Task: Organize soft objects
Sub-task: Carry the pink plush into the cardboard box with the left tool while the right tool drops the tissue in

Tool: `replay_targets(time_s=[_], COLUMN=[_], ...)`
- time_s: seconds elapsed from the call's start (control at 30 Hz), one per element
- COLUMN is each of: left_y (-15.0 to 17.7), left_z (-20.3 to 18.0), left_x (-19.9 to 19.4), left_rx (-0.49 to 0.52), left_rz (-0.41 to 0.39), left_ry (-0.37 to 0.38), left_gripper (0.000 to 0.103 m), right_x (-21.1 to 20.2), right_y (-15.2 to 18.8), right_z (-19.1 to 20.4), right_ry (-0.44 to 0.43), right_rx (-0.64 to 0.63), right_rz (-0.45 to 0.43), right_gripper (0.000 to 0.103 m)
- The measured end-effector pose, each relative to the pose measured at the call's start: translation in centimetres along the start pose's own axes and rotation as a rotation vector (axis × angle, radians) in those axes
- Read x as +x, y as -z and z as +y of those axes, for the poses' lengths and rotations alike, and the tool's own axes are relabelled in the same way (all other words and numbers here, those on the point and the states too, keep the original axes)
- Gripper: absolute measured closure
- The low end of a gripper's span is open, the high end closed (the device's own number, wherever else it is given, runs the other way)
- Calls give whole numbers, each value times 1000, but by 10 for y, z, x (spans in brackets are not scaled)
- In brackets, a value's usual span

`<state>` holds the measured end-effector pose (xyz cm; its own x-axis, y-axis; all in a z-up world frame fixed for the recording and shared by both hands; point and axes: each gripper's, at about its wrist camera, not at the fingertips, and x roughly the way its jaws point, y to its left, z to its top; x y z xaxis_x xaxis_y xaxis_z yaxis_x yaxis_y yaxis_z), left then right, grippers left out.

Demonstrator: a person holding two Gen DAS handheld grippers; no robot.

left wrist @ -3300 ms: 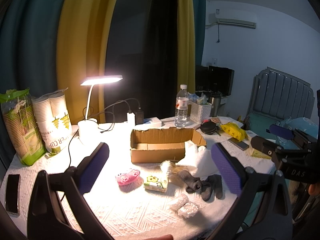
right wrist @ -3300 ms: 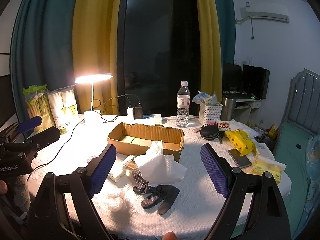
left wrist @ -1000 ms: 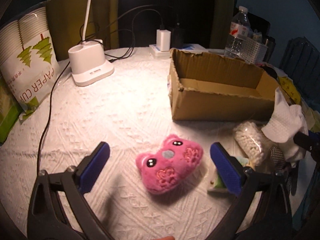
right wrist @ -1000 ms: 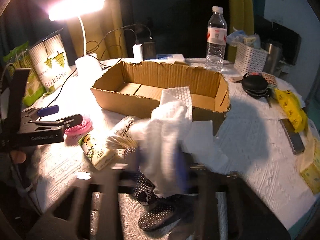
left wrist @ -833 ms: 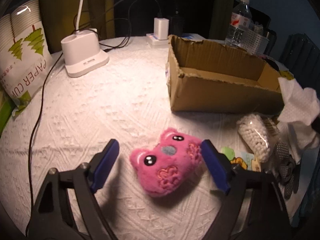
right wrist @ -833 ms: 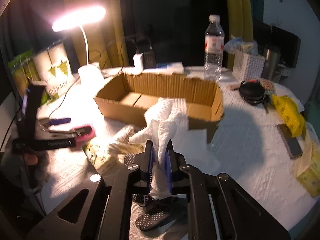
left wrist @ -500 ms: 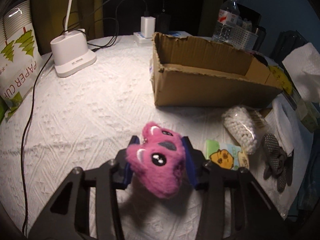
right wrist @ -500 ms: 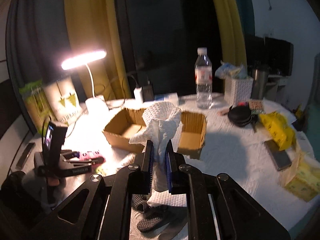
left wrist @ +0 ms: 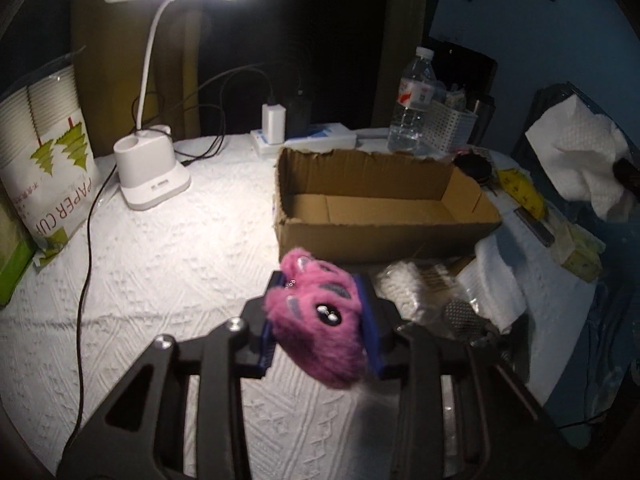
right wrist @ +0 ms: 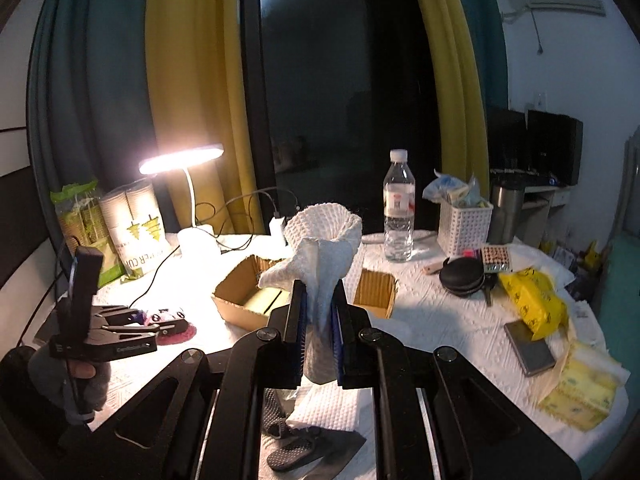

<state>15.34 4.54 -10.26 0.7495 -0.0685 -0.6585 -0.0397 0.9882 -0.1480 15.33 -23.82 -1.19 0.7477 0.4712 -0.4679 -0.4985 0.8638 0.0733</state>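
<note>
My left gripper [left wrist: 320,312] is shut on a pink plush toy [left wrist: 316,320] and holds it clear of the table, just in front of the open cardboard box [left wrist: 380,208]. The box is empty inside. My right gripper [right wrist: 318,332] is shut on a white cloth [right wrist: 320,248], lifted above the table with the box [right wrist: 244,292] behind it. In the right wrist view the left gripper [right wrist: 160,326] shows at the left with the pink toy [right wrist: 168,316] in it. The white cloth [left wrist: 580,160] also appears at the right edge of the left wrist view.
A lit desk lamp [left wrist: 152,176], a paper-cup bag [left wrist: 48,168], a water bottle [left wrist: 412,108] and a white basket [right wrist: 464,224] ring the box. Grey socks [right wrist: 296,448], a bag of cotton swabs [left wrist: 404,288], yellow tissue packs [right wrist: 536,304] and a phone [right wrist: 528,344] lie on the white tablecloth.
The left gripper closed on the pink toy and lifted it off the table. The right gripper, shut on the white cloth, rose well above the table.
</note>
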Motion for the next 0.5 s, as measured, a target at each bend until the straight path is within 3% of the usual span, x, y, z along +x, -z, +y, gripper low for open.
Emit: replay_targets(time_s=[0.23,0.5], left_y=[-34,-73], left_z=[-32,-64], left_x=[-20,0], left_rx=[40,82], left_rz=[-93,-125], left_ry=[15,54], left_gripper=[67,67], right_x=[4,32], right_y=[-9,-18], right_z=[-19,-44], right_ry=[-28,-64], right_rx=[-7,4], right_rz=[-32,-47], right_gripper=[91,91])
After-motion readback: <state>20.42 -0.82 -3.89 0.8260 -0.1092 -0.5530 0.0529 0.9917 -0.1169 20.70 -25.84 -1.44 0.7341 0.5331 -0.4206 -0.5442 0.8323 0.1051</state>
